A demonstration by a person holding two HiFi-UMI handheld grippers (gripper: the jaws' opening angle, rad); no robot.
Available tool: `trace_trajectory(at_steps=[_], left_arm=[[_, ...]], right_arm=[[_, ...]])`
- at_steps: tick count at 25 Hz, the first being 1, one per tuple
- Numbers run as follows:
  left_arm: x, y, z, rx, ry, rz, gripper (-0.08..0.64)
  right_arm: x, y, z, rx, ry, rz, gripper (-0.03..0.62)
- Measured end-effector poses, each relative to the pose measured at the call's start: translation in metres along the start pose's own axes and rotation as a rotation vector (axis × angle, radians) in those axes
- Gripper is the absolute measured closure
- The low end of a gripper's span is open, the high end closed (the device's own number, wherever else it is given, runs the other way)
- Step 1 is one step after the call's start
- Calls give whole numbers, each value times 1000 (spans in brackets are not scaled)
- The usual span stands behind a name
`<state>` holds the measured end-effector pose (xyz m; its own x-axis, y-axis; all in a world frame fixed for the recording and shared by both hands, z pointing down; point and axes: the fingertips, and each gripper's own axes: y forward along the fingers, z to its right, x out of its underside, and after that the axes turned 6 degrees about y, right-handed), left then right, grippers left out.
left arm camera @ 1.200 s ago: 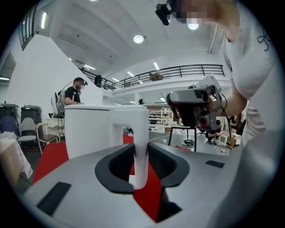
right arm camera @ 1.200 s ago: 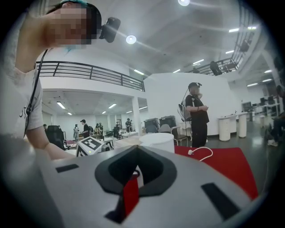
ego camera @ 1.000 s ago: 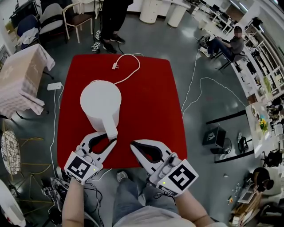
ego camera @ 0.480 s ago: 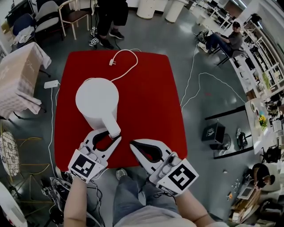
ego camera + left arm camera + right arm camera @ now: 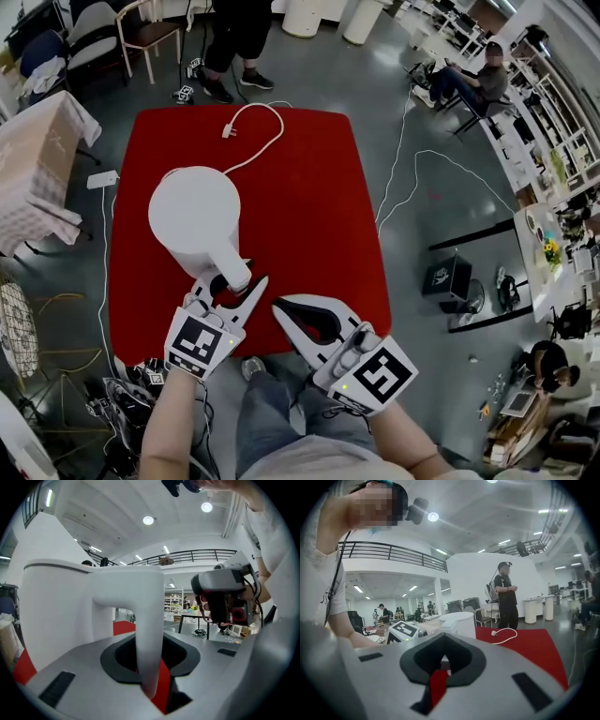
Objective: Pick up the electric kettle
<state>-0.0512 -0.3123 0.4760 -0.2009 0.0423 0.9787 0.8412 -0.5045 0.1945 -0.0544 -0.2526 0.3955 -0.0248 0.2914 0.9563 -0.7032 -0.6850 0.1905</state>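
The kettle (image 5: 197,211) is white and stands on the left half of the red tabletop (image 5: 309,187), its handle (image 5: 232,272) turned toward you. Your left gripper (image 5: 234,281) has its jaws spread to either side of that handle. In the left gripper view a sliver of red shows between the handle (image 5: 147,639) and one jaw. Your right gripper (image 5: 278,306) sits just beside it over the near edge, jaws pressed together at the tips with nothing between them.

The only print to read is the black-and-white square marker on each gripper's cube.

The kettle's white cord (image 5: 258,141) curls toward the far edge and ends in a loose plug (image 5: 228,131). The table stands on a grey floor (image 5: 422,112) crossed by a thin white cable (image 5: 412,178). One person (image 5: 234,37) stands at the far side, cut off above the legs. Another (image 5: 469,89) sits well off to the right. From above, the lid hides the kettle's body and base.
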Motion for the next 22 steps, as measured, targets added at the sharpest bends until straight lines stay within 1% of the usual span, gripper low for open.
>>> trace_trajectory(at_steps=[2,6,7,10,12,14,19,22], left_arm=[[-2,6,-1,-14,-12,5,451],[-4,10,-5,-50,-13,7,503],[-4,10,-5,-52,-9,5,503],[-4,11,-3,-60,34,-7,511],[-4,13,-2,-77,80,-20,520],[-4,13,-3,-95,102,-27,523],[-9,11,-9,-120,115,-22,522],[-18,7,-12,-132,88,-5,518]], right_arm=[[-1,-1,2,4,-2,1,586],[-2,-6,6,18,0,2,586],[-1,-8,7,21,2,3,586],[0,-11,9,25,5,7,586],[0,-12,10,26,4,7,586],[0,-14,10,27,2,6,586],[-2,-19,13,36,-4,9,586],[-4,-23,14,41,-8,13,586]])
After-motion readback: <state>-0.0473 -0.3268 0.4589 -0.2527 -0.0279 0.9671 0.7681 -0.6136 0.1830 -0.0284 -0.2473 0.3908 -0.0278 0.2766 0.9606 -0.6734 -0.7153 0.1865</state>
